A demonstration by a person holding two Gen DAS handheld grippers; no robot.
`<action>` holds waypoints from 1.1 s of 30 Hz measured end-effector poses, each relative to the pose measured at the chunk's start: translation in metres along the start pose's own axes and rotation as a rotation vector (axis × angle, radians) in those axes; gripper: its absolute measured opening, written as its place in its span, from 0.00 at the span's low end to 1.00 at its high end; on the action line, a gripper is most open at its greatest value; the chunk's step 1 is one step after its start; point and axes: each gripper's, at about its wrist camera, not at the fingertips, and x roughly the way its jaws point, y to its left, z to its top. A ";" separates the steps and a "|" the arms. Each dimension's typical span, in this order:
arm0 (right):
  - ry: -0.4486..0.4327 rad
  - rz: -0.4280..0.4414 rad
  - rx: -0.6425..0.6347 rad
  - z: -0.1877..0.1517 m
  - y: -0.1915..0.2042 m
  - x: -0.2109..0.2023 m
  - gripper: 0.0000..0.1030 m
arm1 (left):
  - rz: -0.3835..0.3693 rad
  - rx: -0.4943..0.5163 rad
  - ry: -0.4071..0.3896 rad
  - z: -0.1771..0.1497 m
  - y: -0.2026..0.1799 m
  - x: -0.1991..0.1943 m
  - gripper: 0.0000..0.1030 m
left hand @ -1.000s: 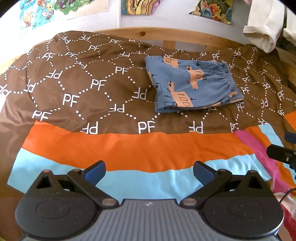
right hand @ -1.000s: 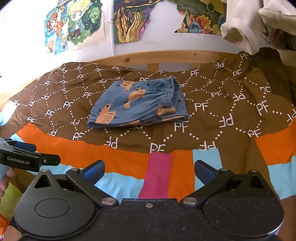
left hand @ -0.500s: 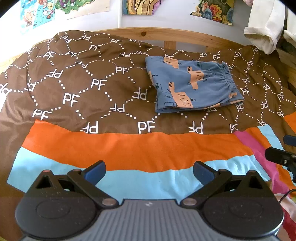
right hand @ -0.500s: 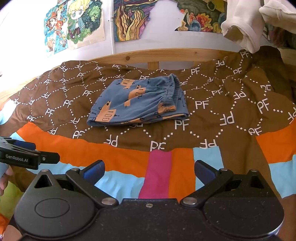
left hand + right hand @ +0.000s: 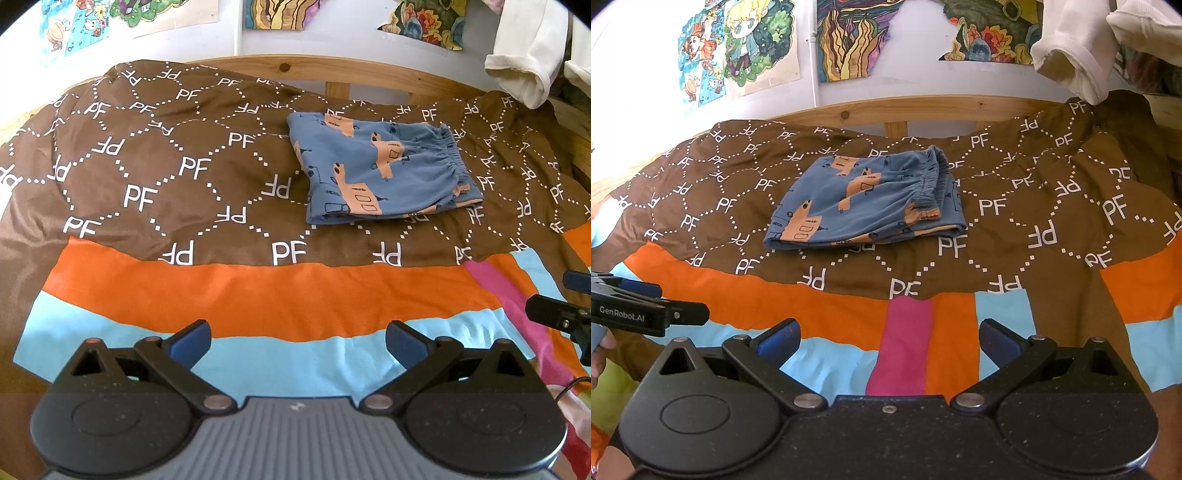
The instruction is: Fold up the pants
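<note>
Blue folded pants (image 5: 384, 173) lie on the brown part of the soft bedspread (image 5: 155, 177), near the wooden headboard (image 5: 332, 72); the left gripper (image 5: 297, 341) hangs well apart, fingers wide. From the right wrist, the right gripper (image 5: 888, 341) also gapes, empty, over wide free stripes.

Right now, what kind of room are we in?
Most likely a bedroom, perhaps a child's: the folded pants lie on a patterned bedspread backed by a wooden bed frame, with colourful drawings taped to the wall.
</note>
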 end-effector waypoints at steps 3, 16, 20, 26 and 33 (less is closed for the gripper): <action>0.000 0.001 -0.001 0.000 0.000 0.000 0.99 | -0.001 0.000 0.001 0.000 0.000 0.000 1.00; 0.003 0.000 0.001 0.000 0.000 -0.001 0.99 | 0.000 0.000 -0.001 0.001 -0.002 -0.002 1.00; 0.005 -0.001 0.001 -0.001 0.000 -0.001 0.99 | -0.001 0.001 0.001 0.001 -0.002 -0.001 1.00; 0.008 -0.001 0.001 -0.002 0.001 -0.002 0.99 | -0.007 0.025 0.049 0.000 -0.004 0.003 1.00; 0.011 -0.001 -0.003 -0.002 0.002 -0.002 0.99 | -0.003 0.080 0.093 -0.001 -0.009 0.005 1.00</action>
